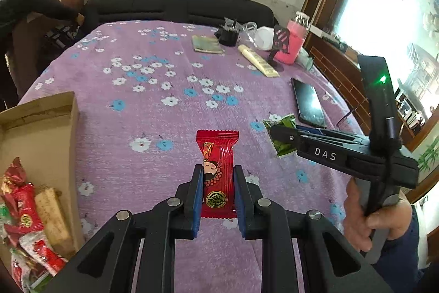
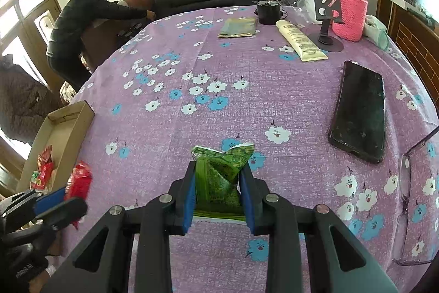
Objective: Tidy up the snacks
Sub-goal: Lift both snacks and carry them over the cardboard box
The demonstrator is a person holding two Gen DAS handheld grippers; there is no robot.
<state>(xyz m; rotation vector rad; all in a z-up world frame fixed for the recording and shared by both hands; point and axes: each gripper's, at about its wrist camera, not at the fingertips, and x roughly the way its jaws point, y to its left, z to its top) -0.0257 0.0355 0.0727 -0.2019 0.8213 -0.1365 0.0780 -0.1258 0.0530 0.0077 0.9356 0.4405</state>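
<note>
Two jaws sets, each clamped on one packet. Left gripper [image 1: 218,192] pinches red snack [image 1: 218,172] across lower half, long edges between pads; right gripper [image 2: 218,194] squeezes green snack [image 2: 219,177], wrapper buckled into peak. Whether either is lifted off bench [image 2: 247,106]: cannot tell. Judgement: both light, film wrappers crinkly, slippery, contents likely crushable; mid-body side pinch suits, gentle force. Box [image 1: 41,128] with more snacks at left, near red one; phone [image 2: 359,109] at right, well apart.

left gripper [image 1: 218,177] fingers [image 1: 196,191] pinch the red snack packet [image 1: 218,155].
</note>
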